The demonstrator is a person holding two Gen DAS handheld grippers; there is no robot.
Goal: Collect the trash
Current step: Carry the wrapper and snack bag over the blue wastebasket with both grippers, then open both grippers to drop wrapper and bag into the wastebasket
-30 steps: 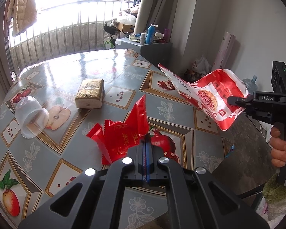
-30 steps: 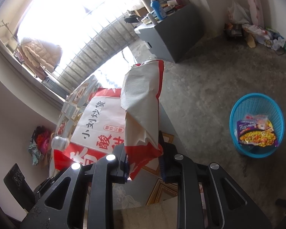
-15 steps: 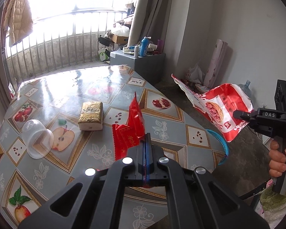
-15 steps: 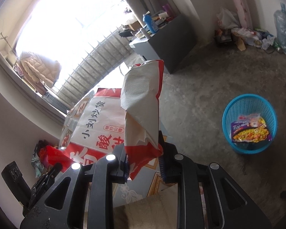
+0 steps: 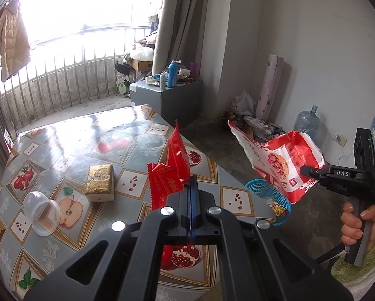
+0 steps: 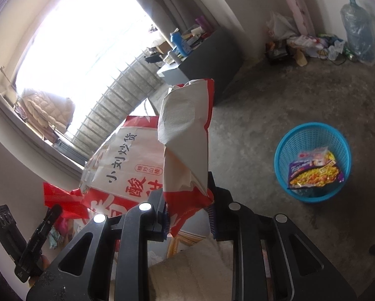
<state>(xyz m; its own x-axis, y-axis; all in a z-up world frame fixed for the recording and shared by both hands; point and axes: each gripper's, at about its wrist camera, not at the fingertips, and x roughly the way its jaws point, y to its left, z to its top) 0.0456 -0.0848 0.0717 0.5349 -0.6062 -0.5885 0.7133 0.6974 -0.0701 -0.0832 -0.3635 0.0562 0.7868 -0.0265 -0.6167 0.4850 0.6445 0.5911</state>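
At lower centre of the left wrist view, the left gripper (image 5: 192, 183) pinches a small red wrapper (image 5: 171, 173) above the table (image 5: 62, 138). Rightward, the right gripper (image 5: 305, 170) (nearer the bin) clamps a red-and-white snack bag (image 5: 280, 160), its length slanting up-left. Below it sits the blue basket (image 5: 260, 188), holding a noodle packet (image 6: 312, 168).

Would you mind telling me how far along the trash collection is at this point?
Done: one noodle packet already lies in the blue basket.

In hand: the left claw is shut on a small red wrapper, lifted off the table; the right claw grips a large red-and-white snack bag, not yet over the basket.

Left: both need dropping in; a clear plastic cup and a gold packet remain on the table.
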